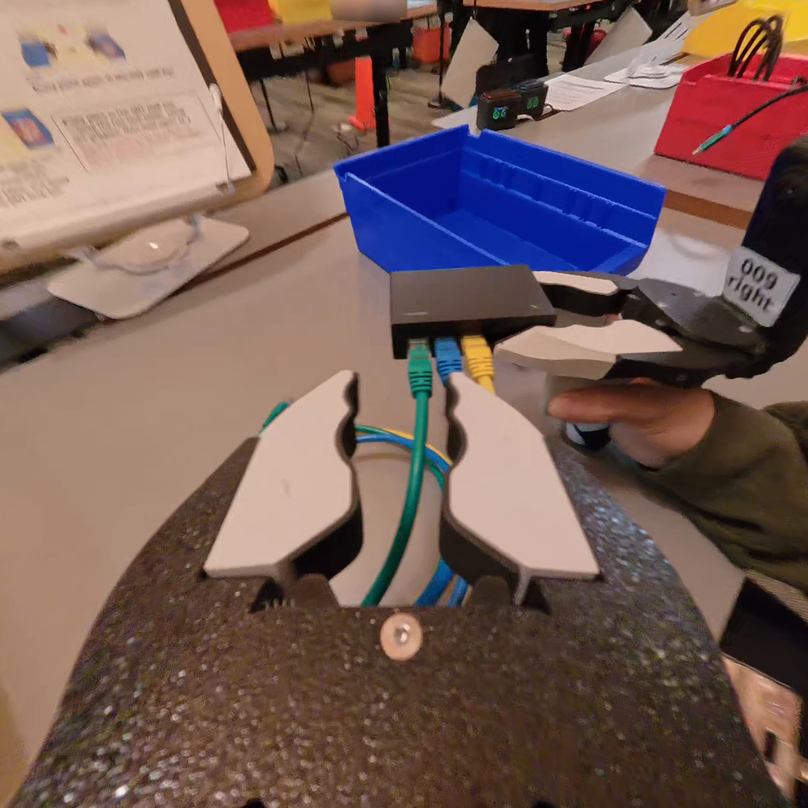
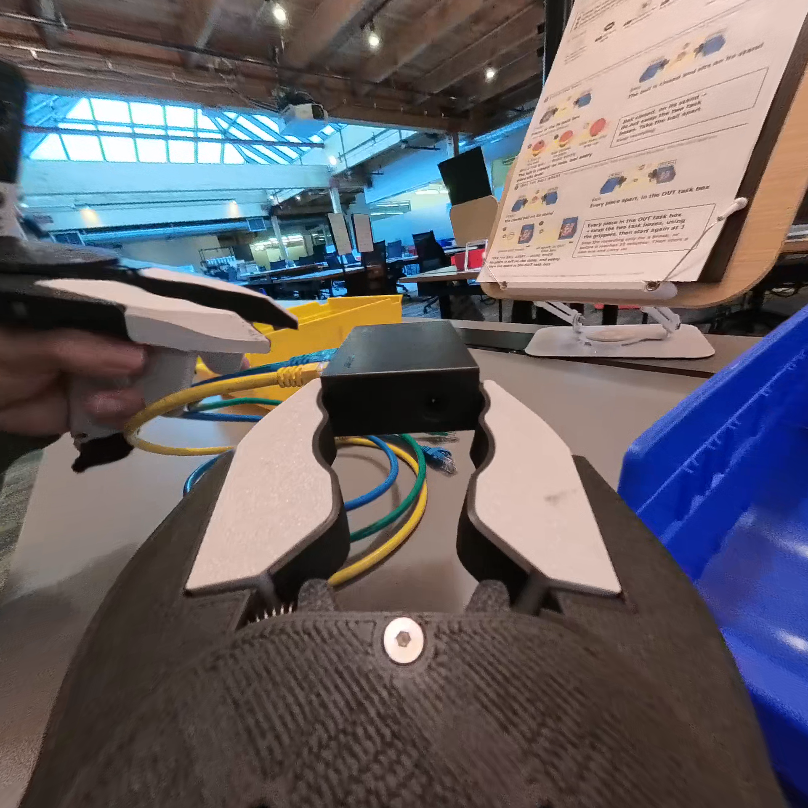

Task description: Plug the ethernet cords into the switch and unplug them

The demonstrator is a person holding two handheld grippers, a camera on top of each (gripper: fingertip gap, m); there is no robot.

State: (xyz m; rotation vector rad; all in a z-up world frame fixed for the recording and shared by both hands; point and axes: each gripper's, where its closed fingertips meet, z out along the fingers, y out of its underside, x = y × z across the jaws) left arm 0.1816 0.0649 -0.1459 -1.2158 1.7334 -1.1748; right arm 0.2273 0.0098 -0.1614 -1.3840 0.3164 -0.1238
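The black switch has a green plug, a blue plug and a yellow plug seated side by side in its front ports. My right gripper comes in from the right and is shut on the switch's end. In the right wrist view its fingers clamp the switch by both sides. My left gripper is open just in front of the plugs, and the green cord runs loose between its fingers. It also shows in the right wrist view, above the yellow plug.
A blue bin stands right behind the switch, and at the right in the right wrist view. A yellow bin is beyond the switch. Cord loops and a loose blue plug lie on the table. A sheet stand is far left.
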